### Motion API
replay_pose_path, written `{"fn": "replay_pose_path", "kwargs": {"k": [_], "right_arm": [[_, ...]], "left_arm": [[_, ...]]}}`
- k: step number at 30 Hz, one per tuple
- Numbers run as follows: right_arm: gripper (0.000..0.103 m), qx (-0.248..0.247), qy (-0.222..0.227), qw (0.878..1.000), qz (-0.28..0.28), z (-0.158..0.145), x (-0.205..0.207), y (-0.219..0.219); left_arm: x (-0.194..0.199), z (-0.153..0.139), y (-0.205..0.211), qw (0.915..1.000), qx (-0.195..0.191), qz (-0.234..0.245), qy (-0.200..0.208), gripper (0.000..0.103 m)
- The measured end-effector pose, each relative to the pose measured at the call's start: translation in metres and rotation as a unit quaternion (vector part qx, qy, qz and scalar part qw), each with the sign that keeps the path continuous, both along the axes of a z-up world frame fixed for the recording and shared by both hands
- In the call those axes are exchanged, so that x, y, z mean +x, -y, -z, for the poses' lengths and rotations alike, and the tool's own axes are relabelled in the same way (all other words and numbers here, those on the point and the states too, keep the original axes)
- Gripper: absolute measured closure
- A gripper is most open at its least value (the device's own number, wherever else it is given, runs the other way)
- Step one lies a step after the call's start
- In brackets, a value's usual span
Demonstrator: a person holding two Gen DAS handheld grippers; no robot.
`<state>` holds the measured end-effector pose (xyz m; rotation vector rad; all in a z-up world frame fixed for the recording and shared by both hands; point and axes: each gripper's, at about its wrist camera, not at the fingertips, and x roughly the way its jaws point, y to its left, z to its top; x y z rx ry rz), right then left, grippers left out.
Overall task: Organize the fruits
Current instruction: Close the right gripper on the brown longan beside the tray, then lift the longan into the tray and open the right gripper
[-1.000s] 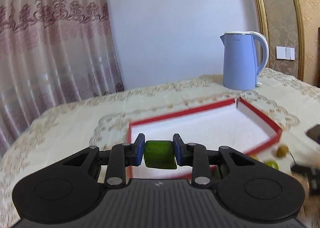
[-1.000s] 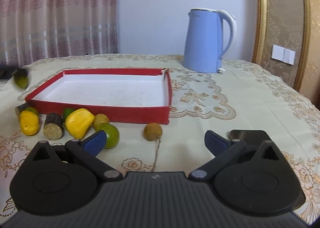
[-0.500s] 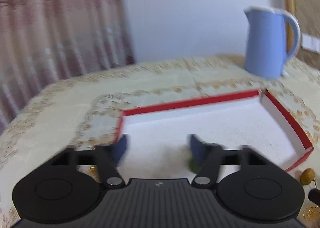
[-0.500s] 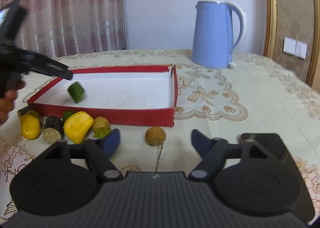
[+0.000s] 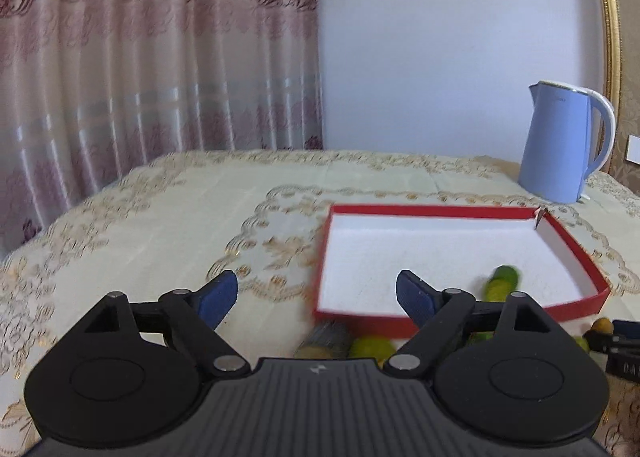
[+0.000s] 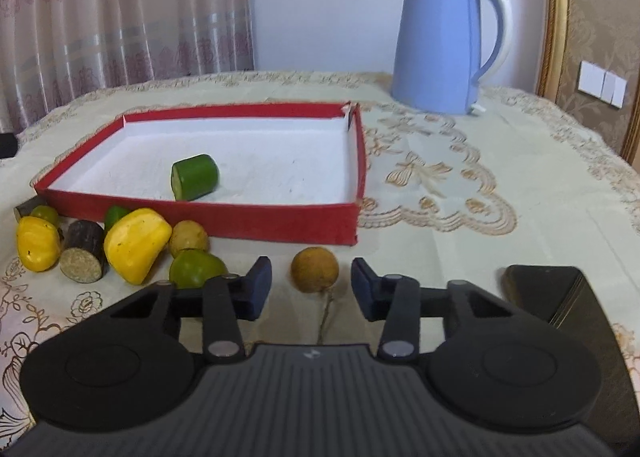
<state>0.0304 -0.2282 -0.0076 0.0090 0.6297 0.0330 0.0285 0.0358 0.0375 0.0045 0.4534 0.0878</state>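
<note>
Green fruit chunk point(image 6: 195, 176) now in red tray point(image 6: 256, 223), left gripper point(image 5: 318, 293) opening empty, right gripper point(image 6: 311, 288) closing around longan point(image 6: 314, 269).

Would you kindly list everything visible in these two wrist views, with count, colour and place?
tray: one, red walls, white floor, mid-table
green cylinder piece: one, lying in the tray
yellow pieces: two, on the cloth in front of the tray's left part
dark stick pieces: two, brown-black, among the yellow ones
green round fruits: three, in the same cluster, partly hidden
tan round fruits: two, one in the cluster, one between the right gripper's fingers
kettle: one, light blue, behind the tray
dark flat object: one, black, at right
tablecloth: one, cream, patterned
curtain: pink, behind the table
left gripper: black, blue pads, opening, nothing between
right gripper: black, blue pads, closing around the tan fruit, not yet touching
</note>
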Motion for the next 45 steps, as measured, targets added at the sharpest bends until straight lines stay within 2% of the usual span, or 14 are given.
{"fn": "replay_pose_path", "kwargs": {"k": [3,21,26,31,35,36,37,38,39,40,41,44,45], "right_arm": [[0.078,-0.012,0.002,1.000,0.007,0.001,0.002,-0.002],[0.078,0.003,0.036,0.999,0.002,-0.016,-0.017,-0.006],[0.078,-0.006,0.056,0.998,-0.011,-0.032,-0.015,-0.013],[0.078,-0.027,0.078,0.996,-0.019,-0.057,0.026,-0.020],[0.078,-0.027,0.055,0.998,-0.011,-0.065,0.097,-0.022],[0.075,-0.031,0.035,0.999,-0.012,-0.062,0.114,-0.023],[0.069,-0.032,0.013,0.999,-0.006,-0.058,0.128,-0.023],[0.055,-0.029,-0.002,1.000,0.008,-0.054,0.134,-0.023],[0.047,-0.031,0.000,0.999,0.012,-0.052,0.131,-0.024],[0.043,-0.034,0.012,0.999,0.004,-0.052,0.122,-0.025],[0.034,-0.038,0.028,0.999,-0.002,-0.051,0.107,-0.027],[0.023,-0.039,0.072,0.997,0.008,-0.050,0.055,-0.024],[0.015,-0.033,0.082,0.996,0.015,-0.049,0.039,-0.021]], "left_arm": [[-0.005,0.005,-0.005,1.0000,0.005,-0.005,-0.006,0.016],[-0.013,0.018,-0.013,0.9995,0.005,0.004,-0.030,0.016],[-0.015,0.019,-0.015,0.9995,0.007,0.005,-0.030,0.016],[-0.016,0.019,-0.017,0.9995,0.008,0.005,-0.032,0.016],[-0.018,0.022,-0.018,0.9992,0.010,0.004,-0.039,0.016],[-0.018,0.022,-0.018,0.9991,0.010,0.005,-0.041,0.016],[-0.019,0.022,-0.019,0.9991,0.009,0.006,-0.041,0.016],[-0.020,0.022,-0.019,0.9991,0.010,0.007,-0.040,0.016],[-0.022,0.021,-0.019,0.9992,0.011,0.009,-0.037,0.016],[-0.024,0.021,-0.020,0.9993,0.014,0.009,-0.034,0.016],[-0.024,0.021,-0.021,0.9994,0.016,0.009,-0.031,0.016],[-0.023,0.023,-0.023,0.9994,0.015,0.014,-0.027,0.016],[-0.023,0.025,-0.023,0.9993,0.011,0.021,-0.027,0.016]]}}
